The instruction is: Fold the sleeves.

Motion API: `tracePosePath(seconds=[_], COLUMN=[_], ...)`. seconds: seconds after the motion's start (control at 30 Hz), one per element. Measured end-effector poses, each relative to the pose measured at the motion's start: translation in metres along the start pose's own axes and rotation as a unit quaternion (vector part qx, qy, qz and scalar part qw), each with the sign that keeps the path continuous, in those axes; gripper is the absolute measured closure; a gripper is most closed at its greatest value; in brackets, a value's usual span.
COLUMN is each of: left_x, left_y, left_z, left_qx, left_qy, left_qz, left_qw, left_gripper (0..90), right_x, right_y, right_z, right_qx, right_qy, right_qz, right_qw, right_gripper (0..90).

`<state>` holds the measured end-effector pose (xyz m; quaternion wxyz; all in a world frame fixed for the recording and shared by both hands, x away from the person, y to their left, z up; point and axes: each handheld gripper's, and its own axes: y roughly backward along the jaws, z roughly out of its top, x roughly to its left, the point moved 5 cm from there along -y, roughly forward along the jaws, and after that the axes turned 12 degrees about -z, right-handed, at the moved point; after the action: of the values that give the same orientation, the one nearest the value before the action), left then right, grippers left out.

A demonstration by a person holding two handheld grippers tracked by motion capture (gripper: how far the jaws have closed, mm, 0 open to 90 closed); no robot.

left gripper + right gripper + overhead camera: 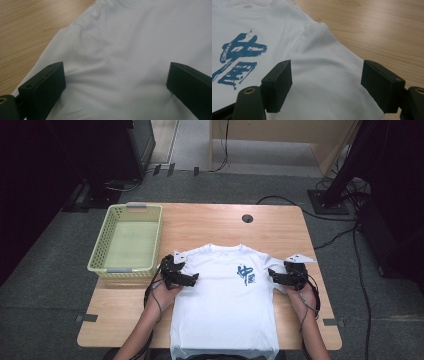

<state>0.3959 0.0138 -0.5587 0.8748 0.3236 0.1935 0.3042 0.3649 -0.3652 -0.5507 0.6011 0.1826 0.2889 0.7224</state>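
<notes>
**Both grippers spread over the shirt sleeves**

A white T-shirt (225, 305) lies flat, front up, on the tabletop (280, 227), beside a green basket (128, 240). The left hand-held gripper (194, 279) rests at the shirt's left sleeve, jaws spread wide over the cloth. The right hand-held gripper (272, 274) sits at the other sleeve, also spread, pinching nothing.

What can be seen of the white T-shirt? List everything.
The white T-shirt lies flat and face up on the wooden table, collar away from the person, hem at the near edge. It looks like thin, smooth knit cloth with short sleeves, a ribbed round neck and a blue brush-style print on the chest. Soft creases run near one shoulder. The left hand-held gripper and the right hand-held gripper sit at the sleeves, jaws open, with cloth between them.
</notes>
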Motion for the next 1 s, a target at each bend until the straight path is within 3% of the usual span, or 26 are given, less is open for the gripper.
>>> tracePosePath(seconds=[0.17, 1.0], left_x=[0.000, 0.000], left_y=[-0.001, -0.001], left_z=[0.000, 0.000], left_qx=[0.001, 0.001], left_qy=[0.008, 0.009], left_qz=[0.006, 0.008], left_qw=[1.0000, 0.9999], left_gripper=[0.0, 0.0], right_x=[-0.003, -0.023], right_y=[0.000, -0.005], right_z=[0.000, -0.004], right_qx=[-0.001, 0.008], right_qy=[-0.002, -0.016], right_qz=[-0.005, -0.029], right_qw=[1.0000, 0.9994], right_gripper=[25.4, 26.0])
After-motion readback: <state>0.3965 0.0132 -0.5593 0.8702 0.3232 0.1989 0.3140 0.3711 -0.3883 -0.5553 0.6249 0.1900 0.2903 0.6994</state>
